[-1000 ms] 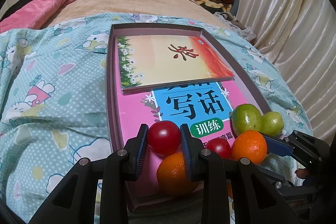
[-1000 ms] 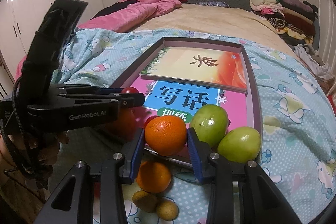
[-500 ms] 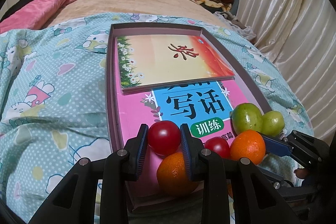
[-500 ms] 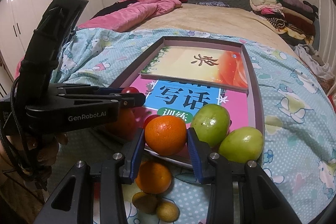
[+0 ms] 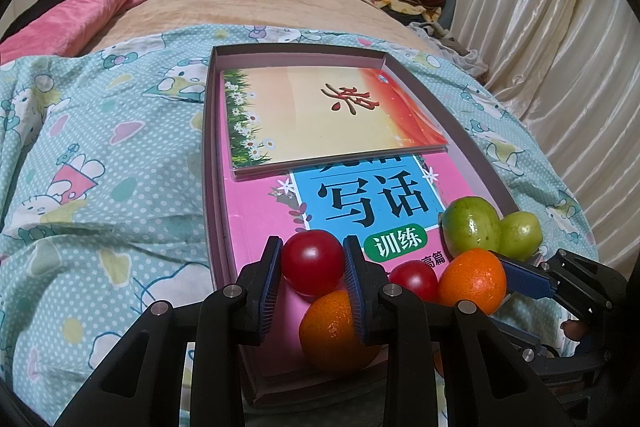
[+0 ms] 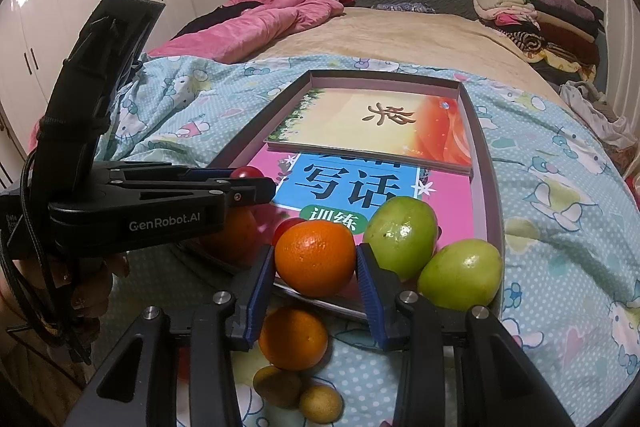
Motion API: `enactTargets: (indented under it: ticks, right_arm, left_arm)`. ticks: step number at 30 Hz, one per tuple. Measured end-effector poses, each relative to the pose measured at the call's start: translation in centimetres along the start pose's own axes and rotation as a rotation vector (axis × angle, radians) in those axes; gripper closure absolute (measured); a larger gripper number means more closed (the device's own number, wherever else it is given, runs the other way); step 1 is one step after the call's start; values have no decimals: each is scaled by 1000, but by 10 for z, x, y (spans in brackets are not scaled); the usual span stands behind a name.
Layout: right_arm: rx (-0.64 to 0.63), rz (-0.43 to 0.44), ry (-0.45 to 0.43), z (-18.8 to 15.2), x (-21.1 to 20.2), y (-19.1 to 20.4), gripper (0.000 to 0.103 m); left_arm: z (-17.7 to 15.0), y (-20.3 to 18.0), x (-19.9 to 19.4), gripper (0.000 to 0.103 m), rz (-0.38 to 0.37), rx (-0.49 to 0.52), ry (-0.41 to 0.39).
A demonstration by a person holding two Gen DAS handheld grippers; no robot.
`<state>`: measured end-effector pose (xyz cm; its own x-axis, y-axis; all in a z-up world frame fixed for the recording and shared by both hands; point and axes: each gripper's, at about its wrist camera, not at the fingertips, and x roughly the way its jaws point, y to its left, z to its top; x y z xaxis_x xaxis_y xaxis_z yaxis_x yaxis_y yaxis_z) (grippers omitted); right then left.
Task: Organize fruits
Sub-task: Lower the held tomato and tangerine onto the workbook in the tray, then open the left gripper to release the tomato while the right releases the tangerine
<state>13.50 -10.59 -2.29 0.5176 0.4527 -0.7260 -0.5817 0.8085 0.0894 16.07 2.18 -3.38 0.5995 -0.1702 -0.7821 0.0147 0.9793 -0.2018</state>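
My left gripper (image 5: 313,269) is shut on a red tomato (image 5: 312,262) over the near end of a shallow box (image 5: 208,147) that lies on the bed. Below it rests an orange (image 5: 332,333) on a pink book (image 5: 260,223). My right gripper (image 6: 316,261) is shut on another orange (image 6: 315,258) at the box's near edge; this orange (image 5: 472,281) shows in the left wrist view too. A second red tomato (image 5: 414,279) and two green fruits (image 6: 402,237) (image 6: 460,275) sit beside it. In the right wrist view the left gripper (image 6: 256,185) reaches in from the left.
Two books fill the box, the upper one (image 5: 328,115) yellow and orange. On the cartoon-print quilt (image 5: 100,167) near the box lie a further orange (image 6: 293,338) and two small brown fruits (image 6: 278,385) (image 6: 321,403). A pink blanket (image 6: 272,15), stacked clothes (image 6: 532,19) and curtains (image 5: 560,47) surround the bed.
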Motion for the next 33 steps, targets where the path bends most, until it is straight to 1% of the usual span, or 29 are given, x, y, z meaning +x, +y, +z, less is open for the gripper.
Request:
enactTargets:
  ticks: [7,14,19,27,33]
  right_arm:
    - [0,-3,-12,-1,-3,0,60]
    - [-1,-12,-35,1,-8,1,55]
    - [11,-13,-50,1,-12,-1,55]
    - [5,-6,-42,0,-10,1,55]
    - [-5,11,-42,-1,-11,4,55]
  left_arm:
    - [-1,1,-1,72,1,-1,0]
    - [0,1,-2,72,-1,-3,0]
    - [-1,2,-4,72,-3,-2,2]
    - [-1,2,-5,72,-1,-4,3]
    - [-1,2,-8,69,4,-16,8]
